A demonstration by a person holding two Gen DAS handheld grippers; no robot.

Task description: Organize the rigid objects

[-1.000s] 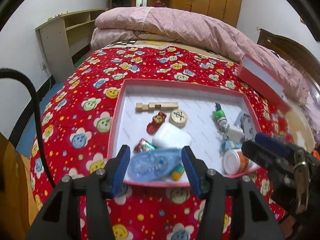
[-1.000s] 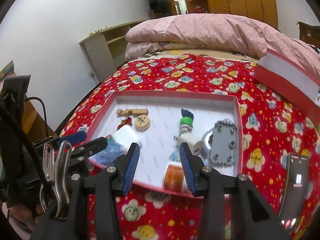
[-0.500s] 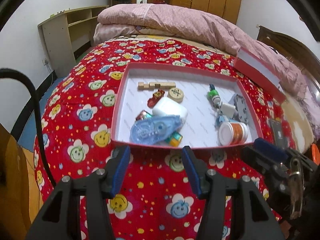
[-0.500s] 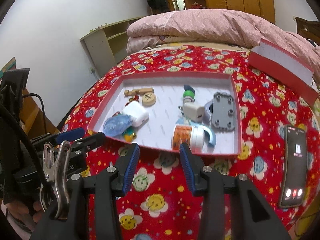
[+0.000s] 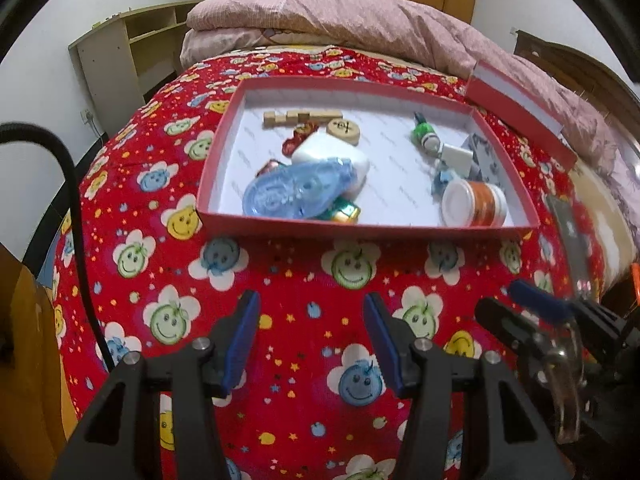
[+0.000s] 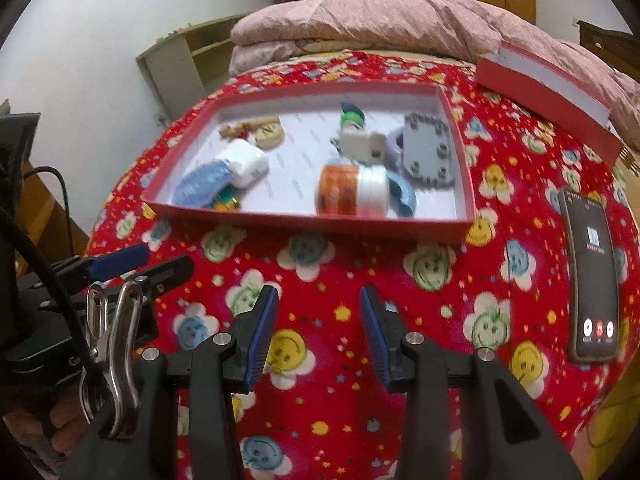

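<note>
A shallow red box [image 5: 360, 228] [image 6: 312, 222] lies on the flowered red bedspread and holds several small things: a blue tape dispenser [image 5: 296, 194] [image 6: 202, 186], a white case [image 5: 332, 156] [image 6: 246, 162], an orange jar with white lid [image 5: 474, 206] [image 6: 352, 190], a wooden disc [image 5: 343, 131], wooden blocks [image 5: 300, 117], a green-capped bottle [image 5: 424, 134] and a grey plate [image 6: 428, 156]. My left gripper [image 5: 310, 340] and right gripper [image 6: 318, 332] both hover open and empty over the bedspread, well short of the box's near wall.
The box's red lid [image 5: 520, 108] [image 6: 548, 88] leans at the back right against a pink quilt [image 5: 360, 20]. A phone [image 6: 592, 272] lies on the bedspread right of the box. A wooden shelf [image 5: 120, 52] stands by the left wall.
Both grippers have pulled back toward the camera side from over the box and sunk a little; the box now sits farther off. Both stay open and empty.
</note>
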